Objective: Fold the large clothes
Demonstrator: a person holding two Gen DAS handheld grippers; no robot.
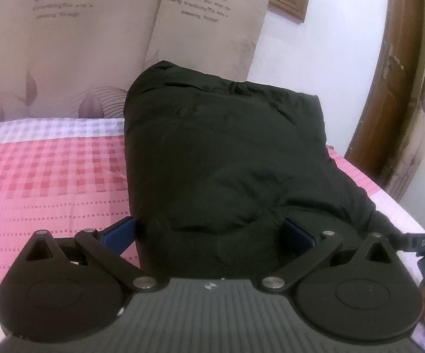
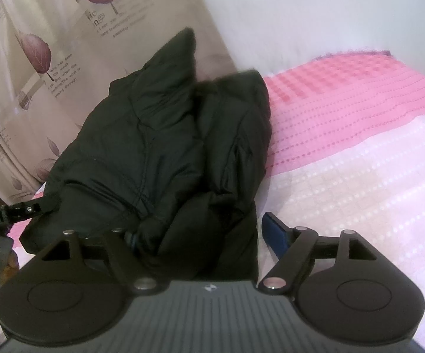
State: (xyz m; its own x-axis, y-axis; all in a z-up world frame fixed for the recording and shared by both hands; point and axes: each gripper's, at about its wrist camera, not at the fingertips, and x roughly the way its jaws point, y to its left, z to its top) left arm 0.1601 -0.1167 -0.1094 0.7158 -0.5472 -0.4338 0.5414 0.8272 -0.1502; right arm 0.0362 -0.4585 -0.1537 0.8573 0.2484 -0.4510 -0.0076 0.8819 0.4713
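I hold both grippers, left (image 1: 209, 235) and right (image 2: 203, 235), wide apart astride the folded black padded jacket (image 1: 221, 153), not clamping it, so the bundle rests undisturbed on the pink bedspread (image 1: 50, 182).

Jacket (image 1: 227, 153): black, matt, puffy cloth. Bedspread (image 1: 50, 182): pink checked, textured weave. Door frame (image 1: 395, 67): glossy brown wood.

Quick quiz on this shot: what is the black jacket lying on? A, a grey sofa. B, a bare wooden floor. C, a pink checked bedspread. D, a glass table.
C: the folded black jacket rests on the pink checked bedspread, which shows on either side of it in both wrist views.
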